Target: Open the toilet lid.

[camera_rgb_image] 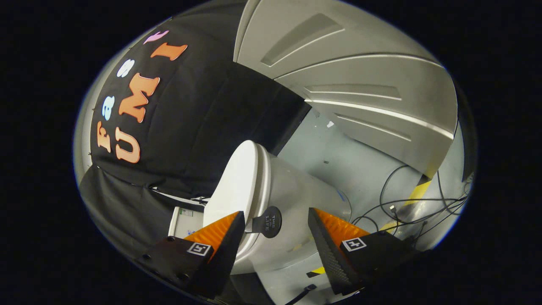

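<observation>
A white toilet point(292, 199) stands on the floor, seen tilted because the camera is rolled. Its white lid point(239, 186) lies down on the bowl, on the side toward the black cloth. A round dark pull tab point(269, 221) sticks out from the lid's front edge. My gripper point(276, 226) is open, and the tab sits between the two fingertips without either finger touching it. The finger on the lid side point(222, 237) overlaps the lid's front rim in the view.
A grey panelled wall point(360, 80) rises beyond the toilet. Several black cables point(406, 203) trail over the pale floor point(338, 156) past the other finger, near yellow tape marks point(417, 192). A white box point(182, 220) sits by the cloth behind the lid-side finger.
</observation>
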The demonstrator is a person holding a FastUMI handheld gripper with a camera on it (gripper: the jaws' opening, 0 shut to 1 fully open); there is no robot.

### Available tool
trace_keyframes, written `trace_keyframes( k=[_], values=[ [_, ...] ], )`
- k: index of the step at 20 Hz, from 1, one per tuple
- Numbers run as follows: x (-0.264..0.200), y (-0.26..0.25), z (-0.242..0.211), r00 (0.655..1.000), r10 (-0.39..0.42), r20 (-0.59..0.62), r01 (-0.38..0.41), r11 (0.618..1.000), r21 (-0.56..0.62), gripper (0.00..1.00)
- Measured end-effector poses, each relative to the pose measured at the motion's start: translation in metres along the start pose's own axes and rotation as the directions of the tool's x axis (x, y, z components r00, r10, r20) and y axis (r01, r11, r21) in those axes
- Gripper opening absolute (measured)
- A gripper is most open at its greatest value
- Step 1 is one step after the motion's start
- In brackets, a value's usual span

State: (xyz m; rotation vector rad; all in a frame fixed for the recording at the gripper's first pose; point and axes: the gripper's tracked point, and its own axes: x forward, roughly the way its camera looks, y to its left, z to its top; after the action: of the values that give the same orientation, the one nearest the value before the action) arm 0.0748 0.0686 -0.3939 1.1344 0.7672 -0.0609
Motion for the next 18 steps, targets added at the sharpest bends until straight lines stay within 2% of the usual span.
trace_keyframes(
  k=[5, 6, 7, 8, 9, 11, 12, 14, 18],
  values=[
    [0.013, 0.014, -0.002, 0.996, 0.089, -0.019, -0.089, 0.996, 0.006, 0.77],
    [0.016, 0.014, -0.003, 0.996, 0.090, -0.025, -0.091, 0.996, -0.011, 0.66],
    [0.022, 0.004, -0.006, 0.998, 0.053, -0.032, -0.054, 0.998, -0.037, 0.54],
    [0.021, 0.002, -0.007, 0.997, 0.057, -0.044, -0.058, 0.998, -0.022, 0.42],
    [0.023, 0.005, -0.009, 0.995, 0.091, -0.044, -0.090, 0.996, 0.023, 0.31],
    [0.014, 0.011, 0.002, 0.987, 0.154, -0.034, -0.149, 0.981, 0.123, 0.17],
    [0.016, 0.011, 0.001, 0.986, 0.160, -0.036, -0.155, 0.980, 0.124, 0.08],
    [0.016, 0.005, -0.002, 0.988, 0.154, -0.033, -0.150, 0.985, 0.088, 0.08],
    [0.016, 0.003, 0.003, 0.988, 0.151, -0.023, -0.149, 0.984, 0.094, 0.09]
  ],
)
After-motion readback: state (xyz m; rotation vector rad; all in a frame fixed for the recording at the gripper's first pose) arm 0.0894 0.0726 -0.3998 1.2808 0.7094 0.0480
